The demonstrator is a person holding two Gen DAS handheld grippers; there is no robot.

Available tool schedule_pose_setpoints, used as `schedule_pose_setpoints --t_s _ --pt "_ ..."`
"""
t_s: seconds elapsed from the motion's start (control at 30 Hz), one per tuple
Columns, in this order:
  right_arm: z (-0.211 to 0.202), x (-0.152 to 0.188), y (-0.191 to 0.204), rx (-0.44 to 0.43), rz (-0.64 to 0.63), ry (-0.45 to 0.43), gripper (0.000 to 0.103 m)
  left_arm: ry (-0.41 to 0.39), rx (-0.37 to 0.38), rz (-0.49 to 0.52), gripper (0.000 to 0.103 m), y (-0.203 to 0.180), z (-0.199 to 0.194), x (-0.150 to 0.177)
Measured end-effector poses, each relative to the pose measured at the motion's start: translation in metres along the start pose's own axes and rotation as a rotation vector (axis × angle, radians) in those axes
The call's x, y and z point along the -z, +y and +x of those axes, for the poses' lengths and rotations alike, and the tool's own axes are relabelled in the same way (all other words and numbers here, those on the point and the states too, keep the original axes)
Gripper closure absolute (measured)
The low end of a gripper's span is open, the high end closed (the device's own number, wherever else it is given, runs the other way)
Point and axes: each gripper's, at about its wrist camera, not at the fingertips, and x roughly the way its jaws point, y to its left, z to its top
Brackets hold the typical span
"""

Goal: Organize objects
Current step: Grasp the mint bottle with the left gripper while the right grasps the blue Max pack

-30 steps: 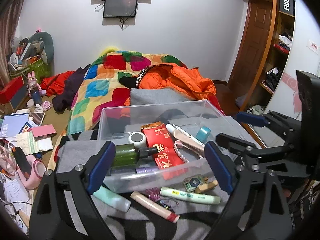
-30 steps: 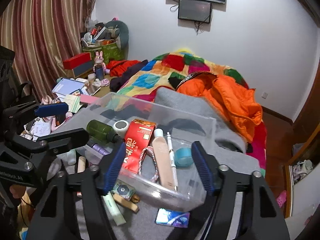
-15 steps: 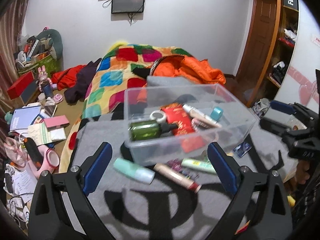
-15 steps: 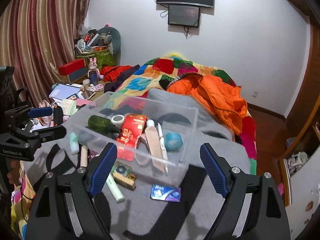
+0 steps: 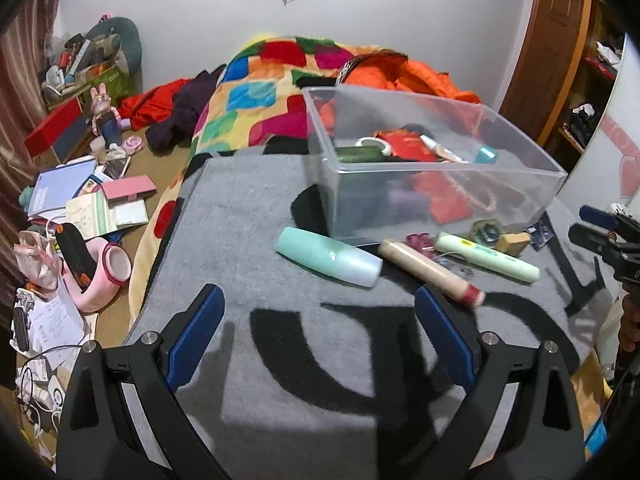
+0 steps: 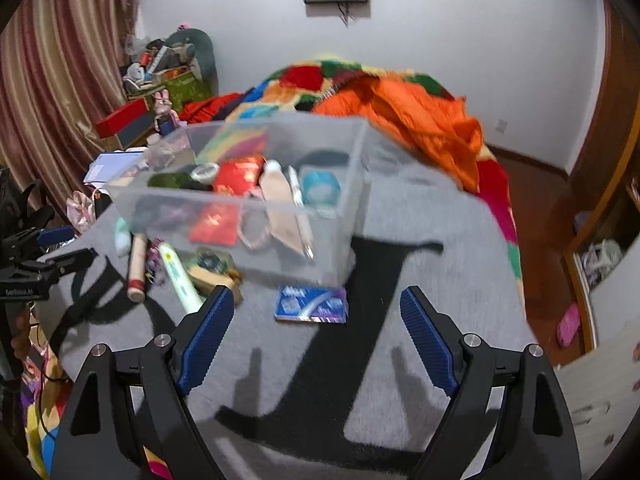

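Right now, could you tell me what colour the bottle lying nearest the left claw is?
Pale mint green, the bottle; it shows best in the left wrist view.

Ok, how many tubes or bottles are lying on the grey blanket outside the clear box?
3, side by side in front of the box: a mint bottle on the left, a beige tube in the middle, a pale green tube on the right. Others may hide behind the box.
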Motion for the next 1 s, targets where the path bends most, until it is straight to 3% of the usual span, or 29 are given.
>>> schedule_pose_setpoints --t_s 0.13,0.53,0.7,0.77,0.83,1.0 --pt "0.016 0.007 -0.010 -0.001 0.041 0.057 0.020 0.048 0.044 0.023 0.006 0.003 0.018 -0.009" --pt "0.051 0.007 0.003 0.018 0.018 0.117 0.021 0.152 0.026 0.192 0.006 -0.012 0.054 -0.023" --pt "0.051 0.007 0.013 0.006 -0.031 0.102 0.041 0.144 0.031 0.194 0.007 -0.007 0.058 -0.028" --pt "0.051 0.007 0.014 0.005 -0.031 0.096 0.051 0.144 0.068 0.183 0.027 -0.004 0.058 -0.028" --pt "0.051 0.007 0.013 0.008 -0.027 0.089 0.057 0.134 0.085 0.180 0.030 -0.003 0.055 -0.027" --pt "0.047 0.009 0.011 -0.005 -0.011 0.075 0.058 0.101 0.053 0.218 0.030 -0.009 0.049 -0.023"
